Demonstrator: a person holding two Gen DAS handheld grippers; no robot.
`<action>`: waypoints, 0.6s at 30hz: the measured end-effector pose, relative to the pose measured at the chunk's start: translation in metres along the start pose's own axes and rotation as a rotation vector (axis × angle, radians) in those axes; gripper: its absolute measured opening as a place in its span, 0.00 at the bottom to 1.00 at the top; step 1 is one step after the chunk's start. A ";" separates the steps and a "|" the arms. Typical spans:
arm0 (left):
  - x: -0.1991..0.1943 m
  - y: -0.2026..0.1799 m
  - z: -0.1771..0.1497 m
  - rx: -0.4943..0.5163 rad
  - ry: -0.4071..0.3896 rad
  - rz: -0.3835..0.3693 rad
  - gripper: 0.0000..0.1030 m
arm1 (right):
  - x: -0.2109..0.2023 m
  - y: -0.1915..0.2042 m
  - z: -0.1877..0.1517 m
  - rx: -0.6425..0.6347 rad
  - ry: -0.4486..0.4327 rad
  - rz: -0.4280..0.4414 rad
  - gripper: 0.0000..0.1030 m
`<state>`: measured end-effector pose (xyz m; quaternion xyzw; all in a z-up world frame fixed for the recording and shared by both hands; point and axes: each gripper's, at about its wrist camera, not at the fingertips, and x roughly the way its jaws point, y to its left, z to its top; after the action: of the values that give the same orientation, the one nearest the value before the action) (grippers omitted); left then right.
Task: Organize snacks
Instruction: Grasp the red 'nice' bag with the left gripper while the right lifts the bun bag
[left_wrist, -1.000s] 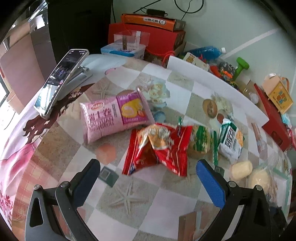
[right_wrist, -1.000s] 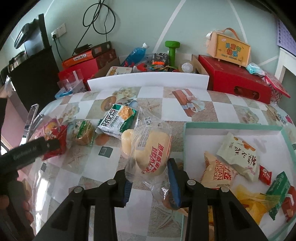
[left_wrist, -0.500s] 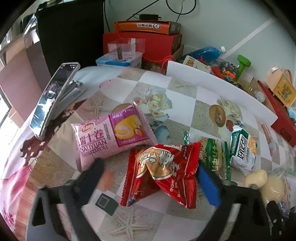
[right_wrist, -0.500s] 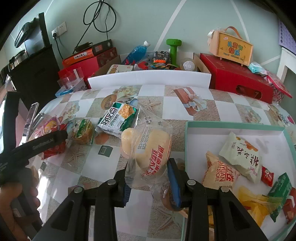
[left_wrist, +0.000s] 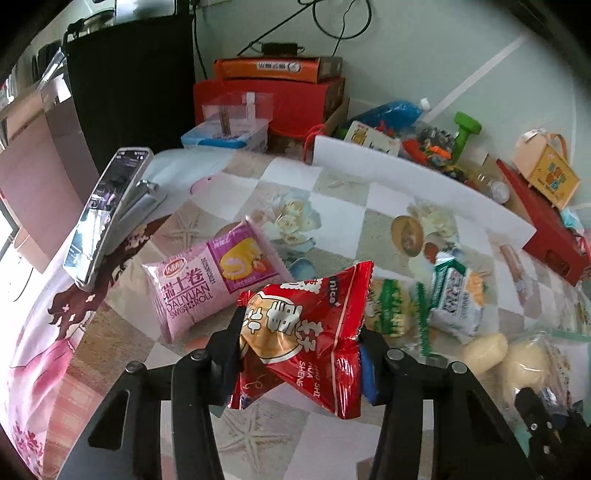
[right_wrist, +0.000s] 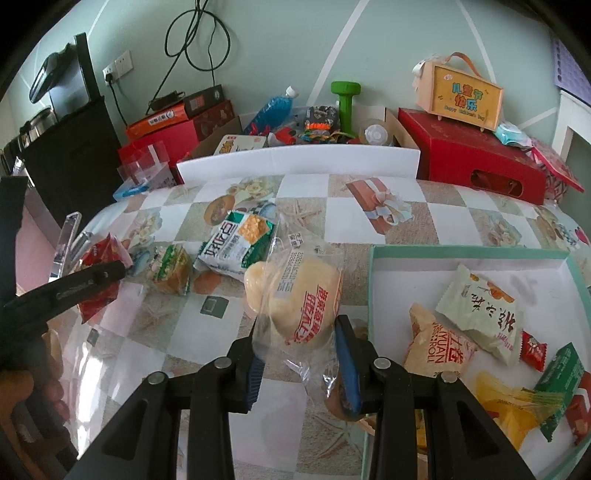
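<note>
My left gripper (left_wrist: 299, 354) is closing on the red snack packet (left_wrist: 306, 332), wedged between its jaws. My right gripper (right_wrist: 299, 354) pinches the clear bread bag (right_wrist: 303, 295) beside the tray (right_wrist: 469, 253).

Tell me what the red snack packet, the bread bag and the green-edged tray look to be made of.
Red snack packet: glossy plastic or foil film, probably; it creases sharply and throws highlights.
Bread bag: thin clear plastic; the pale bun shows through and the loose end crinkles.
Green-edged tray: likely cardboard with a matte white inside; its walls are thin, flat and straight. It could be a box lid.
</note>
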<state>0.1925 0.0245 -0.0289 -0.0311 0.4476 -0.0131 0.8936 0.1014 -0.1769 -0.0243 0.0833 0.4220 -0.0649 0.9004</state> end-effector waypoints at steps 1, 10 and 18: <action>-0.006 -0.002 0.001 0.001 -0.012 -0.007 0.51 | -0.001 -0.001 0.001 0.004 -0.004 0.005 0.37; -0.045 -0.027 0.004 0.036 -0.088 -0.091 0.51 | -0.020 -0.006 0.006 0.028 -0.052 0.023 0.37; -0.052 -0.053 0.000 0.085 -0.083 -0.130 0.51 | -0.031 -0.016 0.007 0.045 -0.069 0.028 0.35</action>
<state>0.1622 -0.0257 0.0162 -0.0226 0.4064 -0.0888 0.9091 0.0835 -0.1926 0.0024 0.1072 0.3877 -0.0648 0.9132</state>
